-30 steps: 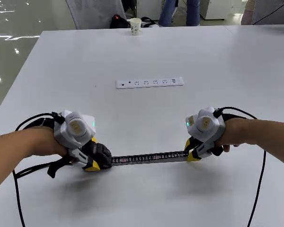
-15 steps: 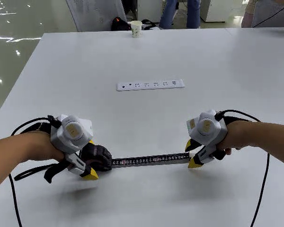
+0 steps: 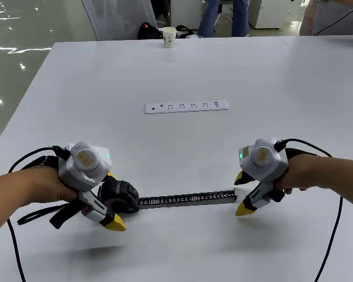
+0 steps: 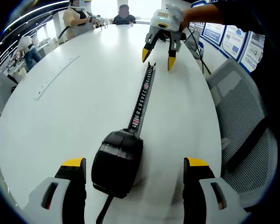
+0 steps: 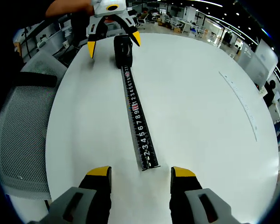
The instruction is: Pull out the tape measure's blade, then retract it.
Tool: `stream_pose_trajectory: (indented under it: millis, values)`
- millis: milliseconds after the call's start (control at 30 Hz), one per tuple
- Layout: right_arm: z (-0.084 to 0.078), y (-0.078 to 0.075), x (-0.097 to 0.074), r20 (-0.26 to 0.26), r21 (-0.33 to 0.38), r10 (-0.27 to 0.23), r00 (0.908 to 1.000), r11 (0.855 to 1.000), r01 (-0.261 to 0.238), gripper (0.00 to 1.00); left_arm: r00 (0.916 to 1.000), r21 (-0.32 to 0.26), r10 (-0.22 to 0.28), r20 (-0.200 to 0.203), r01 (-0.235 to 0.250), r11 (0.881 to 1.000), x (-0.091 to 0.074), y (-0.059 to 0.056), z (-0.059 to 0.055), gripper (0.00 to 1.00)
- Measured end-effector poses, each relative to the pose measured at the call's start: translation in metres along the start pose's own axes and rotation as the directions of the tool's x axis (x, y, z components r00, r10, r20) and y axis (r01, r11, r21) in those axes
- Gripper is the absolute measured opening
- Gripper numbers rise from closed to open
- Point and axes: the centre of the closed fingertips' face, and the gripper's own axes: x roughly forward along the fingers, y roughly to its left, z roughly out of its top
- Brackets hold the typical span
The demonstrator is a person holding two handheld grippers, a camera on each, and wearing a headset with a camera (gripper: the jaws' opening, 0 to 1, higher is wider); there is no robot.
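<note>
Black and chunky, the tape measure (image 3: 119, 195) lay on the white table (image 3: 182, 64) at about 7 o'clock in the head view. It sat between the spread jaws of the left claw (image 3: 113, 200). That claw was released: in the left gripper view its yellow tips stood either side of the case with a gap on each.

The blade (image 3: 185, 199) was drawn out flat on the table toward 3 o'clock. It was black with white numerals and a few red ones. In the right gripper view its hooked end lay just ahead of the right claw (image 5: 141, 171), in line with the gap between the jaws. That claw was released too, its jaws apart and touching nothing.

Farther off, at 12 o'clock from the blade, a white power strip (image 3: 187, 106) lay mid-table. A paper cup (image 3: 169, 35) stood near the far edge.
</note>
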Motion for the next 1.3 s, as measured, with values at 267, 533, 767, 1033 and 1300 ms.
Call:
stream_pose_trajectory:
  millis: [267, 533, 767, 1033, 1300]
  values:
    - [-0.005, 0.005, -0.001, 0.051, 0.113, -0.017, 0.9985, 0.994, 0.011, 0.61, 0.9984, -0.094, 0.009, 0.055, -0.003, 0.996, -0.005, -0.002, -0.002, 0.94]
    - [-0.011, 0.005, -0.004, 0.080, 0.186, -0.058, 0.9951, 0.982, 0.042, 0.73, 0.9928, -0.163, 0.023, 0.118, -0.004, 0.987, -0.008, -0.007, -0.002, 0.99]
    - [-0.013, 0.002, -0.009, 0.118, 0.268, -0.111, 0.9868, 0.960, 0.076, 0.86, 0.9738, -0.242, 0.126, 0.189, -0.078, 0.967, -0.016, 0.004, -0.003, 0.99]
    - [-0.015, -0.003, -0.019, 0.178, 0.367, -0.186, 0.9663, 0.924, 0.110, 0.99, 0.9229, -0.353, 0.272, 0.273, -0.167, 0.921, -0.038, 0.018, -0.008, 0.99]
    - [-0.026, -0.003, -0.026, 0.217, 0.435, -0.236, 0.9472, 0.892, 0.122, 0.99, 0.8611, -0.476, 0.414, 0.294, -0.244, 0.845, -0.056, 0.034, -0.029, 0.99]
